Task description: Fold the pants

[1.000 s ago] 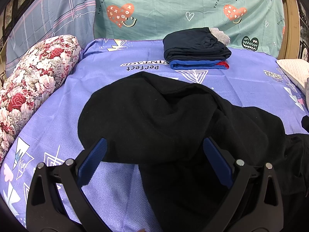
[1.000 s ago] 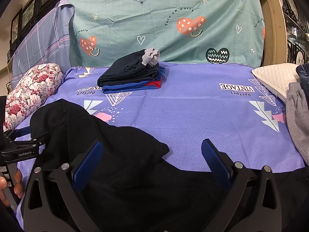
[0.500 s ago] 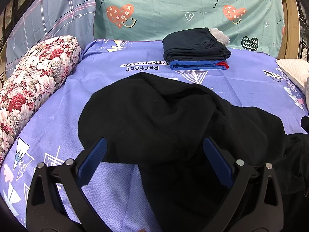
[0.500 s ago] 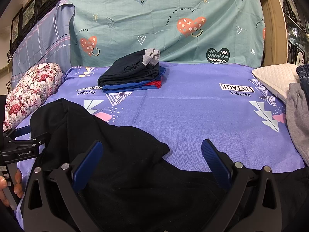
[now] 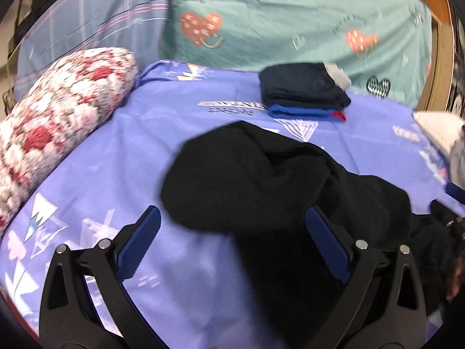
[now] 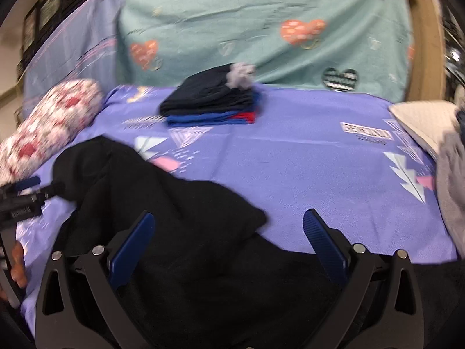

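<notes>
Black pants (image 5: 276, 180) lie crumpled on the purple bedsheet (image 5: 122, 157); in the right wrist view the pants (image 6: 180, 232) fill the lower left. My left gripper (image 5: 232, 221) is open and empty, hovering over the pants' near left edge. My right gripper (image 6: 228, 226) is open and empty, over the pants' right part. The left gripper also shows at the left edge of the right wrist view (image 6: 26, 195). Both views are motion-blurred.
A stack of folded clothes (image 5: 302, 93) sits at the back of the bed, also seen in the right wrist view (image 6: 212, 101). A floral bolster (image 5: 58, 116) lies at left. A cream pillow (image 6: 421, 119) and grey garment (image 6: 453, 186) are at right.
Both grippers have shifted, blurring the views; the left one has moved left, so the pants sit further right in its view. Both stay open. The pants lie as before.
</notes>
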### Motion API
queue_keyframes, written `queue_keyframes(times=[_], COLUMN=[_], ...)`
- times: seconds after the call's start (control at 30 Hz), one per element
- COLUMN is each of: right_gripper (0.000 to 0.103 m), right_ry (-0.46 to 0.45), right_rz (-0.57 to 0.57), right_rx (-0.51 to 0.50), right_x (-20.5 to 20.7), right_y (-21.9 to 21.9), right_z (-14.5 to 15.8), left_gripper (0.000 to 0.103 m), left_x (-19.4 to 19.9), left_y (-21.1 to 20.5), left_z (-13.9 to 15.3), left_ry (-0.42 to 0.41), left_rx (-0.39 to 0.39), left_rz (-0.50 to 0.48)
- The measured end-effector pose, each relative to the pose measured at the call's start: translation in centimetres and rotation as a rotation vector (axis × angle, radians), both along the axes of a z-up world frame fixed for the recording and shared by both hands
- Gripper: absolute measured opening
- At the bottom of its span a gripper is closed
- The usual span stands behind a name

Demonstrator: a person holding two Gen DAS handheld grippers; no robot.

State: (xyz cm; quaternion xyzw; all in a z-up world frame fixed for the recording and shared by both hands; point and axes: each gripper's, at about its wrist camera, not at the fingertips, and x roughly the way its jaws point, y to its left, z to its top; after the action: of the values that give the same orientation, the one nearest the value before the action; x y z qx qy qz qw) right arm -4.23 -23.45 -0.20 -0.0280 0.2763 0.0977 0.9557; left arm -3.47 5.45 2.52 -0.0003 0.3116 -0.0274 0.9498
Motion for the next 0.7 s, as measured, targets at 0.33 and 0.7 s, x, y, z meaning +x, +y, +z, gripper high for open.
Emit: queue_keyframes(times=[0.33,0.7], right_gripper=[0.102,0.006], right_ry=[-0.043,0.301], right_rz=[0.607,0.392], right_rx=[-0.662,-0.089], right_x=[3.8,17.2], right_y=[23.5,12.5], right_z=[0.2,5.8], left_gripper=[0.101,0.101], left_x=[-6.1,-4.3], left_y=[12.5,9.2], left_z=[1.7,0.1], left_ry=[0.028,0.144], left_rx=[-0.055,-0.087], left_rz=[0.268,0.093])
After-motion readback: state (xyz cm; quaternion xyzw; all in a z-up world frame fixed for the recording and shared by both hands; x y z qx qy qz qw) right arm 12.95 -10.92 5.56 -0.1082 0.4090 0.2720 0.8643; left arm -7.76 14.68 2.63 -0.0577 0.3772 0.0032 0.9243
